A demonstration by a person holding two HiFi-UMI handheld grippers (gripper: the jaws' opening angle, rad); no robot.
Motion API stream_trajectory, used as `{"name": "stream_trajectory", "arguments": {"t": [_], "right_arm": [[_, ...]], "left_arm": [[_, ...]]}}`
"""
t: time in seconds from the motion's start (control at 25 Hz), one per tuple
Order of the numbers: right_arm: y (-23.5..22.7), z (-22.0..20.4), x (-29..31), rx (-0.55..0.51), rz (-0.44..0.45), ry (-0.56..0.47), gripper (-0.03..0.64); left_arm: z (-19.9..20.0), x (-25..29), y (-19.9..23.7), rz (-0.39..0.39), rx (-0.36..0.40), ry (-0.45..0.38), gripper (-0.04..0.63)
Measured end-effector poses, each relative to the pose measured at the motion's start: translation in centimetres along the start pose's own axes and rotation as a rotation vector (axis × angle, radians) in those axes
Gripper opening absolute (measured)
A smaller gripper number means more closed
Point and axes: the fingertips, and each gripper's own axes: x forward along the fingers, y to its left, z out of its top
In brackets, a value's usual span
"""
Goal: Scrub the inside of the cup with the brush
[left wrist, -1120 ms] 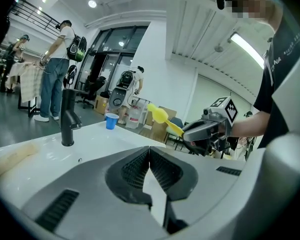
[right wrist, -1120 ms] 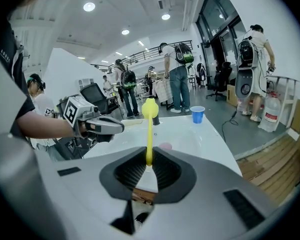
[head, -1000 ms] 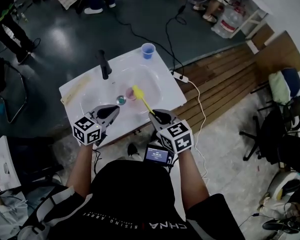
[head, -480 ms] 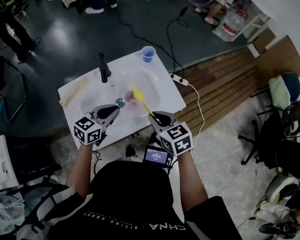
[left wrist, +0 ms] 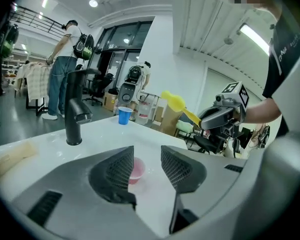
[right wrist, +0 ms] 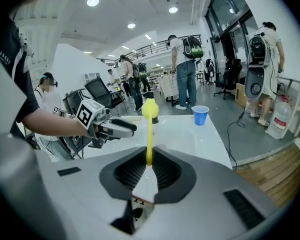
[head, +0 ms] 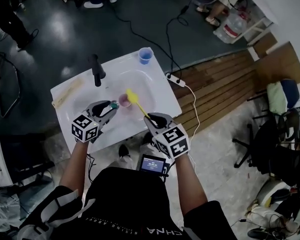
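Left gripper (head: 109, 108), shut a second earlier, was opening, partway, gripping nothing. Cup (head: 124, 100) sat in sink (head: 150, 84), at its 2 o'clock. Right gripper (head: 150, 118) clamped brush (head: 131, 96). Cup grab judged next.

The left hand-held gripper (left wrist: 147, 151), its empty jaws opening, hides half the pink cup (left wrist: 138, 170) behind one jaw.

Pink cup (head: 124, 100) upright, yellow brush (head: 138, 105) raised, tilted
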Motion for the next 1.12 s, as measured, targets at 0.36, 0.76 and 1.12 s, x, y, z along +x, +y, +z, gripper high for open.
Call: {"name": "stream_trajectory", "arguments": {"t": [0.36,0.76,1.12], "right_arm": [[-2.6,0.0,2.4,-0.001,0.047,0.032,0.044],[-4.8,-0.3,4.6,0.013,0.098,0.070,0.044],[-6.3,-1.3,6.0,0.021,0.130,0.107,0.044]], "left_arm": [[-4.7,4.6,2.3,-0.012,0.018,0.149,0.291],[-9.3,9.1,4.1,0.010,0.073,0.296,0.351],[-11.3,11.9,5.0,0.012,0.152,0.353,0.351]]}}
